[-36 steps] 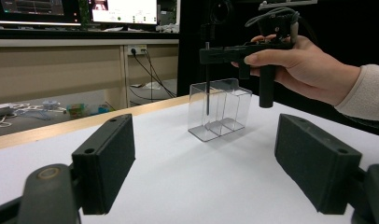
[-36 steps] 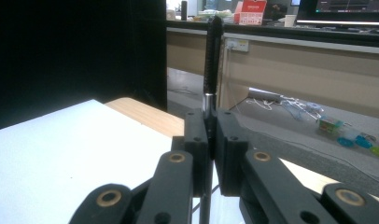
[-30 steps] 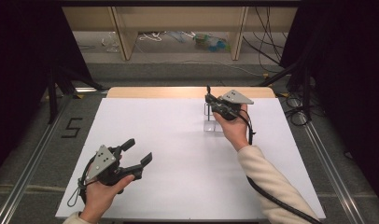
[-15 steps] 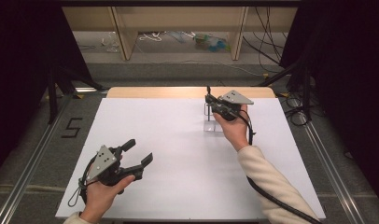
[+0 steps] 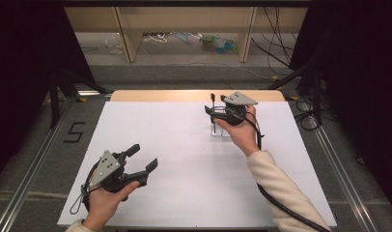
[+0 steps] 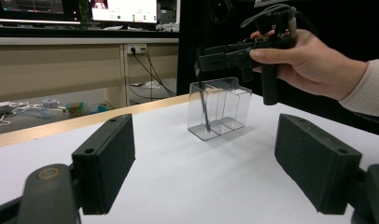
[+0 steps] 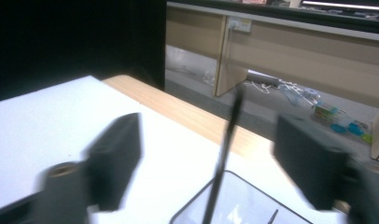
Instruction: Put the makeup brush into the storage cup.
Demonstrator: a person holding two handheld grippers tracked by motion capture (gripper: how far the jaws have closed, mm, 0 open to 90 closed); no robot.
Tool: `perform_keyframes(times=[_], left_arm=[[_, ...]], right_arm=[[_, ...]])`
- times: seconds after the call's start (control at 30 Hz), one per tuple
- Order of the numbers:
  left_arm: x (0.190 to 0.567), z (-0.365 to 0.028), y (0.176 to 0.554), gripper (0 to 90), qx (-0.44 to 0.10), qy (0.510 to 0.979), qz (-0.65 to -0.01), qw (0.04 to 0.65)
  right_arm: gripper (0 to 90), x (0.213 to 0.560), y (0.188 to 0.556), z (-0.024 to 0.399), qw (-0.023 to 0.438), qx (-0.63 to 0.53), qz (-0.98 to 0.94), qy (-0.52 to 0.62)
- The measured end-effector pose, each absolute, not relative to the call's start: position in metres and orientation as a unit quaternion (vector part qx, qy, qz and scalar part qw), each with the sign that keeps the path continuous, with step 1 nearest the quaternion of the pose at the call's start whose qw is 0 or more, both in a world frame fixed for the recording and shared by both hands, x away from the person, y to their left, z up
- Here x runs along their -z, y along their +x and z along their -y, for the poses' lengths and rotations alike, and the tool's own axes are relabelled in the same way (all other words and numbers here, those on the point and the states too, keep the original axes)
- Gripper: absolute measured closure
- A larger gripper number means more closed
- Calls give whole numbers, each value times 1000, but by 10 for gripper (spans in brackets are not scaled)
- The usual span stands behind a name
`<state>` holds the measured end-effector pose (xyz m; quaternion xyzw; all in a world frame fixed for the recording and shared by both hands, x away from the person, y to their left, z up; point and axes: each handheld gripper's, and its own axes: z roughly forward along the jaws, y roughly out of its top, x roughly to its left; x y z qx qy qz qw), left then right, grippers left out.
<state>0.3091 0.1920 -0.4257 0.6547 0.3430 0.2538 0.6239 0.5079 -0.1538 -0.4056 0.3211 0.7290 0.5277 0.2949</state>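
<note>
The right gripper (image 5: 214, 110), jaws just opened, hovers over a clear divided holder (image 6: 219, 108) at the tabletop's (image 5: 184, 145) far side; a thin black stick (image 7: 223, 156) leans inside. The left gripper (image 5: 142, 159) rests open, empty. Brushing the stick while withdrawing could tip the light holder.

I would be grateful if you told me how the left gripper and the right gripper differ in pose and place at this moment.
The left gripper sits low over the near left of the white table; the right gripper is held up at the far side, above the clear container. Nothing stands between the left gripper's fingers; a thin black stick, standing in the container, rises untouched between the right gripper's, which have just been opening. Both are open, each in one hand.
</note>
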Motion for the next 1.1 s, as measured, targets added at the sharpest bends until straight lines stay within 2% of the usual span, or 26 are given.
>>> perform_keyframes(times=[0.1,0.43,1.1], left_arm=[[425,-192,309,201,-255,654,-343,624],[424,-194,309,200,-257,653,-344,624],[425,-197,310,196,-263,652,-349,620]], right_arm=[[158,401,505,151,299,-526,-731,316],[133,392,495,159,300,-525,-729,320],[142,383,465,189,266,-563,-718,311]])
